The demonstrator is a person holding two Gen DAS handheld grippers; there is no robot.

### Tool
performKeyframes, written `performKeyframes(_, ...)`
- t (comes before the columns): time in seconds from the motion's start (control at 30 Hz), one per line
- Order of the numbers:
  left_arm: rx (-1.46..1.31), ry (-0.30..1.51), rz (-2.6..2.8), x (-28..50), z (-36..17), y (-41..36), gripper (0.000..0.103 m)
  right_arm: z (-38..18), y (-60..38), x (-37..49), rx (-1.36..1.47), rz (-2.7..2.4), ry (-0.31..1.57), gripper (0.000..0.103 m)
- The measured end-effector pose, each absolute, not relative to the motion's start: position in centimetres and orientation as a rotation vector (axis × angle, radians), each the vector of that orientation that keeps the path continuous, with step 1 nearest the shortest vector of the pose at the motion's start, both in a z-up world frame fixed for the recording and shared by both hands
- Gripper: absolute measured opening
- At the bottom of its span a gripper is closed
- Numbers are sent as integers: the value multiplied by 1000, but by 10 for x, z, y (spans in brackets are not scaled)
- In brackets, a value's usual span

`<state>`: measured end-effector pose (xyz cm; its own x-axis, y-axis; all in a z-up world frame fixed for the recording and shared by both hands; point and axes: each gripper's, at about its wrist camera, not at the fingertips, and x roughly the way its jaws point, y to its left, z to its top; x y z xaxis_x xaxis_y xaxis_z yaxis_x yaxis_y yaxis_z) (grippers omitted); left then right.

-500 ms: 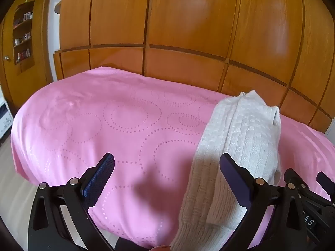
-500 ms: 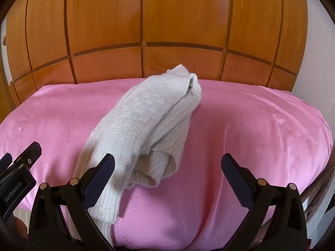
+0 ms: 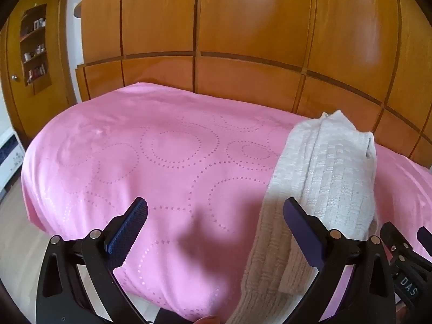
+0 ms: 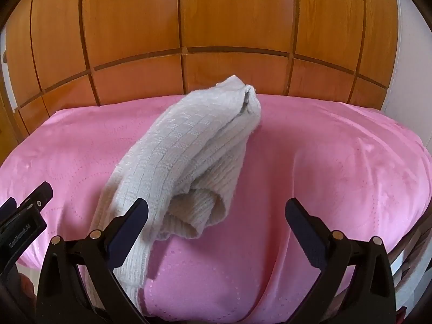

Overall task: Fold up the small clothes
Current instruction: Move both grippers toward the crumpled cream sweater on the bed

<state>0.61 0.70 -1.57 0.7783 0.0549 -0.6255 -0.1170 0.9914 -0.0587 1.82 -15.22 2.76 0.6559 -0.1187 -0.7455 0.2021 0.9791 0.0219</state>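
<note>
Both hand-held grippers (image 3: pixel 214 228) (image 4: pixel 216 228) gape, sweater (image 4: pixel 189 145) untouched

1. I see a pink bedspread (image 3: pixel 167 162) with dotted circles covering the bed.
2. Glossy orange wood panelling (image 4: pixel 189 21) fills the far wall.
3. Far left, an open shelf niche (image 3: pixel 33 46) holds small bottles.
4. Pale wood floor (image 3: pixel 16 229) shows near left.
</note>
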Motion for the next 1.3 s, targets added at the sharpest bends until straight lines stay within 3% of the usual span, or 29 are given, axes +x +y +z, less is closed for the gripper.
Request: performKeyframes(1.3, -102, 748, 126, 23, -31, 18, 99, 15, -162, -1, 291, 107, 897, 101)
